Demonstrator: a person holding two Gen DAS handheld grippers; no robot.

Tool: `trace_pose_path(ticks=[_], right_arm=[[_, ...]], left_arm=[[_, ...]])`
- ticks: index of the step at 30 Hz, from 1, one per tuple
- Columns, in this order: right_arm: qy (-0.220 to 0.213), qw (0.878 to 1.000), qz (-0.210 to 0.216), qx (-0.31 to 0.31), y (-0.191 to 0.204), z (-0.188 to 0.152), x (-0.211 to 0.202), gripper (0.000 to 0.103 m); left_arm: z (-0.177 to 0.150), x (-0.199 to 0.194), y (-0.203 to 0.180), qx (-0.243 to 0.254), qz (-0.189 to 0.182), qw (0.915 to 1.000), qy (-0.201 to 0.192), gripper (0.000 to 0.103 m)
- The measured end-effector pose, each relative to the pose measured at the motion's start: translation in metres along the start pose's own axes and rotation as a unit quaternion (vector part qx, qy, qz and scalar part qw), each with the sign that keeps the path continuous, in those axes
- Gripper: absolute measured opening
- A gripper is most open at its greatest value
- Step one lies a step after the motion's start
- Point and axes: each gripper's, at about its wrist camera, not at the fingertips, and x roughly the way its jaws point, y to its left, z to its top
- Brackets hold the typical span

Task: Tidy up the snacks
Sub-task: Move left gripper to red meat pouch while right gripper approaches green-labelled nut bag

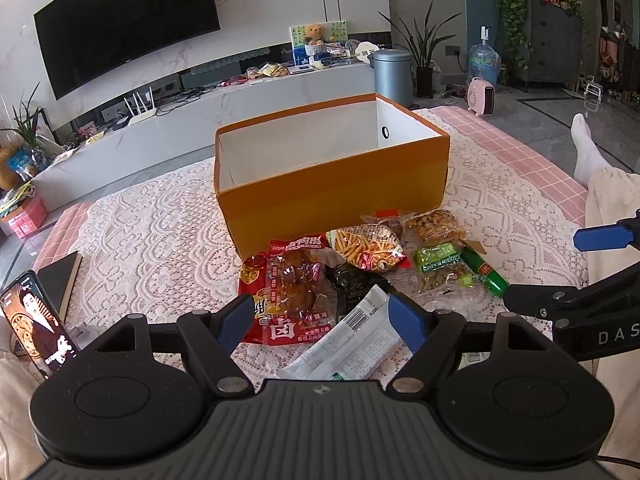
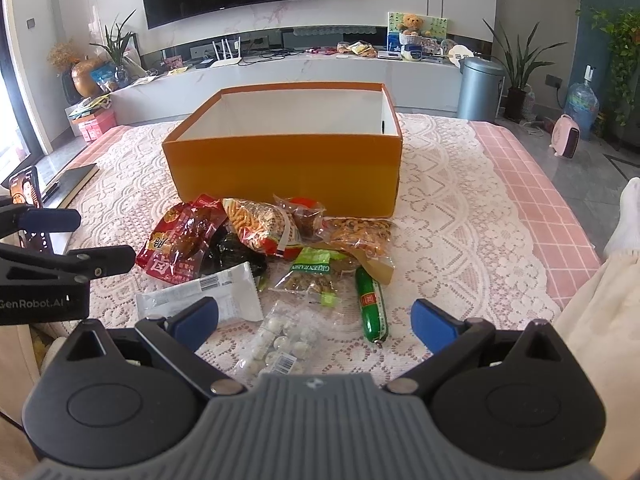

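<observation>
Orange box [image 1: 332, 196] beyond snacks [image 1: 360, 264], left gripper [image 1: 322, 318] nearest

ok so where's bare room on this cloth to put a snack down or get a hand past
Free: the lace cloth right of the orange box and green sausage, out to the pink edge; also the strip left of the box, toward the dark book and phone. The box's visible inside looks bare. Crowded: the snack pile against the box front, down to both grippers.

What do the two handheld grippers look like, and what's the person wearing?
Both the left gripper and right gripper have black linkages, blue finger pads, round black side discs and a ribbed grey body. White lettering marks their sides. The person wears cream trousers and a white sock.
</observation>
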Motion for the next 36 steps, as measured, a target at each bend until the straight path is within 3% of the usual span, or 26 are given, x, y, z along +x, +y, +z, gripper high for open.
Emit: trace_pose_path(ticks=[8,11,12,13,15,18,20,22,23,29,36], right_arm=[[-0.007,1.000,-0.009,0.012,-0.007,-0.001,0.006,0.099],[-0.008,1.000,-0.003,0.016,-0.010,0.000,0.012,0.085],[-0.007,1.000,0.001,0.016,-0.010,0.000,0.015,0.080],[-0.008,1.000,0.007,0.016,-0.011,0.001,0.017,0.078],[-0.015,1.000,0.015,0.014,-0.011,0.000,0.021,0.075],[-0.021,1.000,0.021,0.000,-0.008,0.000,0.027,0.072],[-0.016,1.000,0.017,-0.010,-0.006,0.000,0.035,0.072],[-0.006,1.000,0.016,-0.011,-0.006,0.001,0.042,0.072],[-0.001,1.000,0.018,-0.008,-0.007,0.001,0.046,0.072],[0.044,0.998,0.032,0.034,-0.014,0.010,0.073,0.074],[0.058,0.996,0.031,0.057,-0.017,0.019,0.098,0.074]], left_arm=[[0.002,0.004,0.013,-0.028,-0.034,0.9989,-0.014,0.088],[0.004,0.006,0.025,-0.059,-0.054,0.9967,-0.016,0.081],[0.005,0.008,0.028,-0.065,-0.058,0.9961,-0.011,0.077],[0.005,0.010,0.029,-0.067,-0.064,0.9957,-0.009,0.065],[0.006,0.014,0.031,-0.063,-0.074,0.9952,-0.007,0.051],[0.006,0.021,0.032,-0.060,-0.081,0.9949,0.000,0.046],[0.005,0.028,0.033,-0.063,-0.076,0.9950,0.007,0.049],[0.004,0.036,0.038,-0.076,-0.063,0.9950,0.013,0.077],[0.003,0.039,0.041,-0.084,-0.057,0.9948,0.013,0.081],[0.006,0.065,0.056,-0.115,-0.056,0.9911,0.038,0.082],[0.003,0.093,0.048,-0.088,-0.069,0.9921,0.056,0.082]])
